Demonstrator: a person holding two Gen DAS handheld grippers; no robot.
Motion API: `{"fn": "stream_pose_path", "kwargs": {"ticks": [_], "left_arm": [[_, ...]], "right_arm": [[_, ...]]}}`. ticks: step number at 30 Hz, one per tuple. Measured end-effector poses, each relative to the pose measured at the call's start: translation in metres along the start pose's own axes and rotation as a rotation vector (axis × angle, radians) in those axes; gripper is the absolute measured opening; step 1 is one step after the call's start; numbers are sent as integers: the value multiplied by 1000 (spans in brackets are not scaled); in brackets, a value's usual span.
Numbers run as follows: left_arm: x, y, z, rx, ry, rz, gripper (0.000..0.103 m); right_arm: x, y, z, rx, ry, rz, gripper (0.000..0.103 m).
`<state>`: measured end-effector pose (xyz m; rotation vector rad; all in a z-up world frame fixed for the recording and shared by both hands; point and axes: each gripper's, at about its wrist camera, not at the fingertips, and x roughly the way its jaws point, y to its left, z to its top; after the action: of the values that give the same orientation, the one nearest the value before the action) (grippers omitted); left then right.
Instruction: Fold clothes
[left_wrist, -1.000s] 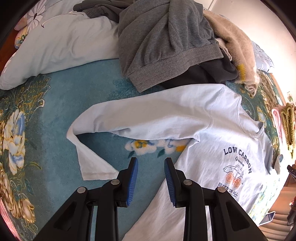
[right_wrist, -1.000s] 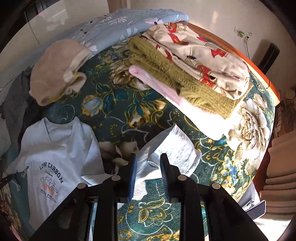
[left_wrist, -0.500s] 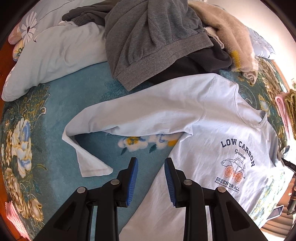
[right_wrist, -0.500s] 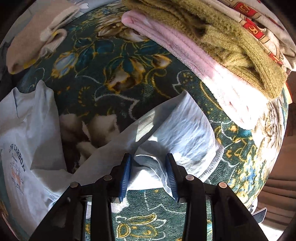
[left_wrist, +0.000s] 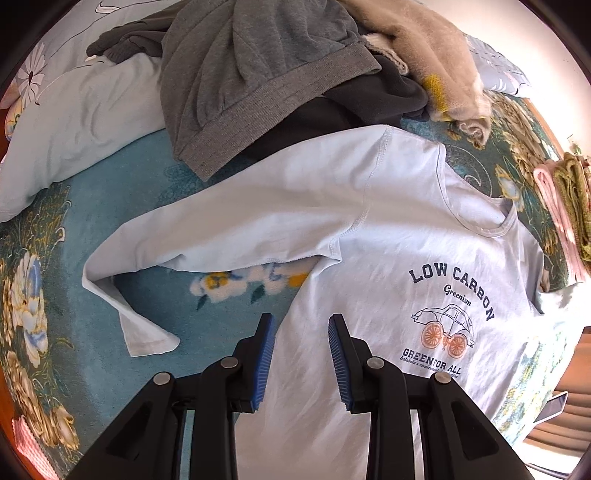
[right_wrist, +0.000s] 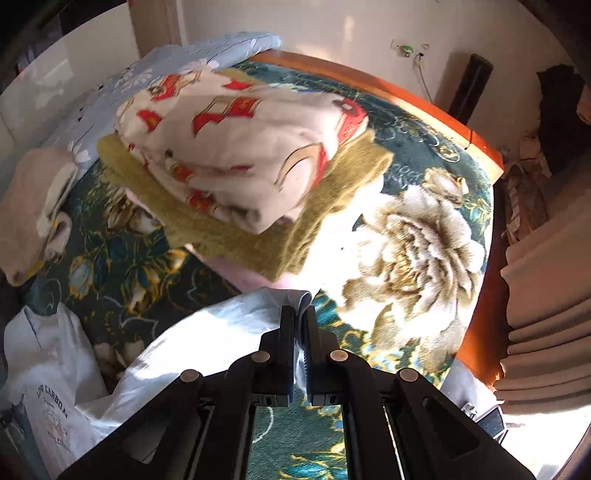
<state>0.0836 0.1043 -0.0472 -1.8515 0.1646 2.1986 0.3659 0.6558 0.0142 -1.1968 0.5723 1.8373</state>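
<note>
While the right tool is clenched on a sleeve of the pale blue shirt and the left tool hangs released, the thin pinch could be lost, and the sleeve dropped crumpled on the bed.

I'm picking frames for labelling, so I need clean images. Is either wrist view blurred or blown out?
Left wrist view: sharp and evenly lit, the print on the light blue shirt is readable; fisheye bending at the edges only. Right wrist view: motion-smeared folded pile, and sunlight glare washes out the bedspread just beyond the right gripper.
</note>
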Motion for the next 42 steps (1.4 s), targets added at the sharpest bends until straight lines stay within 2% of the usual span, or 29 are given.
{"fn": "stream_pose_path", "kwargs": {"ticks": [3,6,9,11,14,18,21,24,26,28,32,36,42], "left_arm": [[1,-1,-1,-3,0,-11,33],[1,4,-2,-19,-5,-23,33],[1,10,-2,-36,-12,-32,33],[2,14,-2,-49,-13,-40,33],[2,15,-2,-56,-19,-58,33],[-4,11,-1,-47,-43,-111,33],[-13,10,-1,-34,-70,-152,33],[-20,16,0,-43,-92,-183,38],[-22,23,-1,-62,-99,-194,45],[-22,30,-2,-80,-101,-203,46],[-16,37,-6,-115,-79,-246,46],[-5,32,-9,-129,-43,-306,49],[15,-4,-6,-52,-8,-355,52]], "right_arm": [[-23,-21,18,46,-44,-33,4],[-39,-21,24,53,-57,-66,4],[-49,-8,24,61,-31,-22,4],[-58,15,18,38,-5,69,4],[-77,70,4,-41,31,237,4],[-95,161,-17,-120,95,486,4],[-96,231,-34,-132,177,682,4],[-89,297,-52,-145,254,805,4],[-80,334,-67,-160,306,841,4],[-69,367,-83,-168,360,864,4],[-47,408,-113,-163,435,848,5],[-29,421,-125,-124,468,832,6],[-15,426,-126,-67,468,832,11]]}}
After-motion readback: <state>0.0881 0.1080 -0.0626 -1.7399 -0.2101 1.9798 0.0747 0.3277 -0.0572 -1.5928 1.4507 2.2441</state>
